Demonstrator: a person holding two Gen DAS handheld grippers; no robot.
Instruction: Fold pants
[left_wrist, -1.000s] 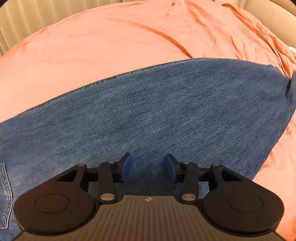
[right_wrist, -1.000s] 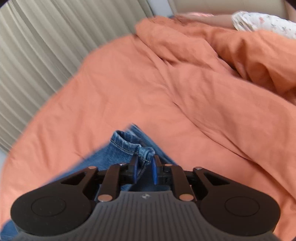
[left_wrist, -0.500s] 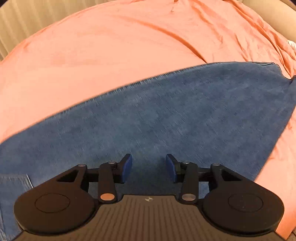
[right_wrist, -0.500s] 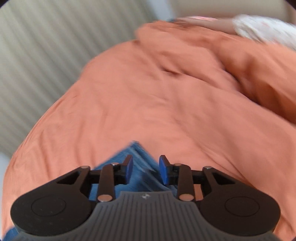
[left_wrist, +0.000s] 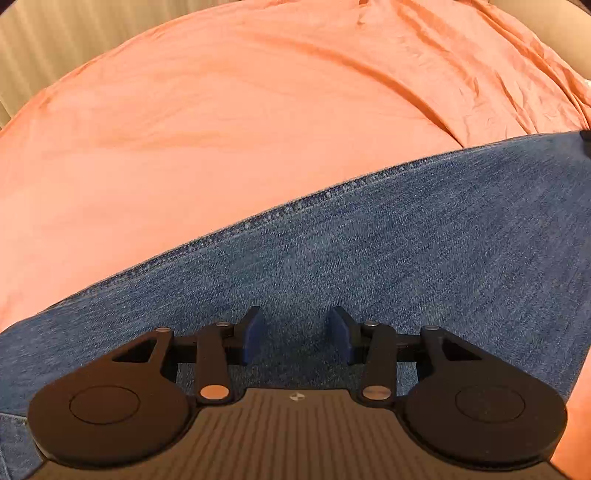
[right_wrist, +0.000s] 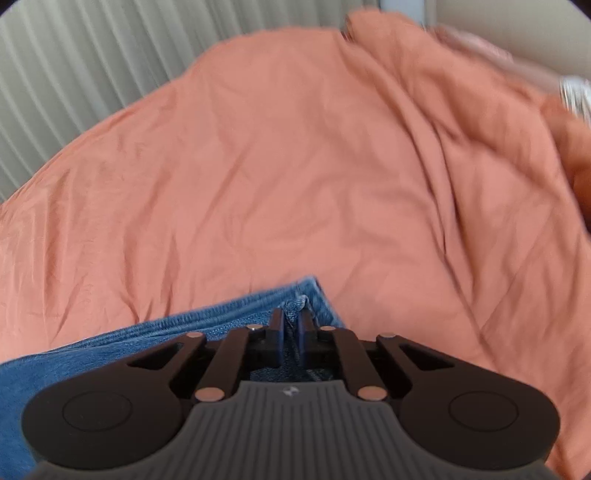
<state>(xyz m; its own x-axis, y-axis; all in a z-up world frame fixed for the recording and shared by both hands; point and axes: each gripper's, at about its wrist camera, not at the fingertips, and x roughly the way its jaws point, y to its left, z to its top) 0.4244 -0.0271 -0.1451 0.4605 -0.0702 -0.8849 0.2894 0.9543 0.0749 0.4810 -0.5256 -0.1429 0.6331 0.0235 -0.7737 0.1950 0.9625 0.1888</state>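
The blue denim pants (left_wrist: 406, 266) are spread flat on an orange bedsheet (left_wrist: 221, 129), filling the lower frame from 8 to 3 o'clock. The left gripper (left_wrist: 295, 332) is held half open above the denim, nothing between its pads. The right gripper (right_wrist: 291, 328) is pinched tight on a bunched hem at the pants' corner. Pleated curtains (right_wrist: 92, 66) are seen at 10 o'clock, rumpled sheet folds at 2 o'clock.

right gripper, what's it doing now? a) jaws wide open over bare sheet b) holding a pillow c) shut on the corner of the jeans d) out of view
c: the right gripper has its blue pads pinched on a bunched corner of the jeans, lying on the orange sheet.
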